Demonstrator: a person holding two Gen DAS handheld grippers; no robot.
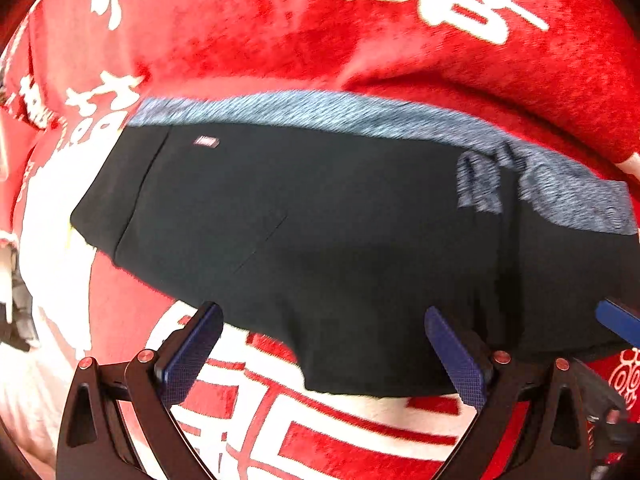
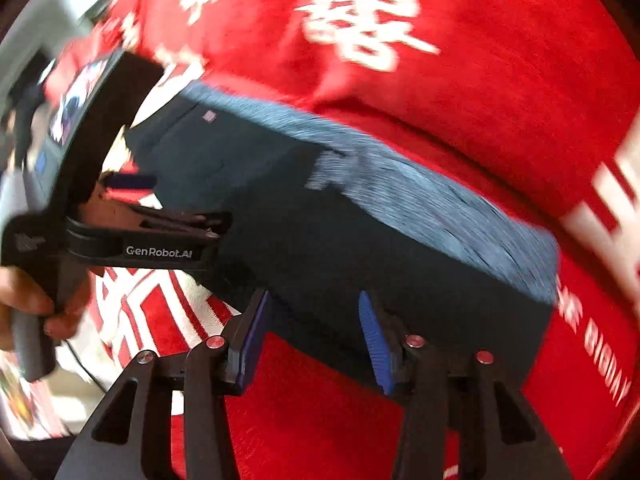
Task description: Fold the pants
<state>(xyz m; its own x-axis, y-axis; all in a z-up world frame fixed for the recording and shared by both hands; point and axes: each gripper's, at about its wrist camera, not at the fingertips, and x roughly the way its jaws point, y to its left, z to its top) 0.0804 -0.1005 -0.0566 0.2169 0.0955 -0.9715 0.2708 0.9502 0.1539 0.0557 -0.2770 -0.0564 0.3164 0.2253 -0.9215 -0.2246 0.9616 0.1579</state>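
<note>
Pants [image 1: 320, 220]: dark, already folded into a compact block, lay flat on the red blanket [image 1: 280, 40]; grey heathered waistband [image 1: 360, 116] ran along the far edge, small pale tag [image 1: 206, 142] near the far left corner.
Same pants, right wrist view [image 2: 340, 240]: slanted across the frame, waistband [image 2: 440, 200] on the upper right side, all pretty blurry.
Blanket: red plush with big white characters, visible all around the pants.
Left gripper [image 1: 324, 350]: spread really wide, blue pads well apart, nothing pinched; hung over the near edge of the pants, pointed steeply down.
Right gripper [image 2: 316, 334]: about half open, nothing between the pads; hovered over the near edge of the pants, contact with the cloth impossible to tell.
Left gripper from the right cam [image 2: 140, 236]: off to the left, gripped by a hand [image 2: 28, 300] on the handle.
</note>
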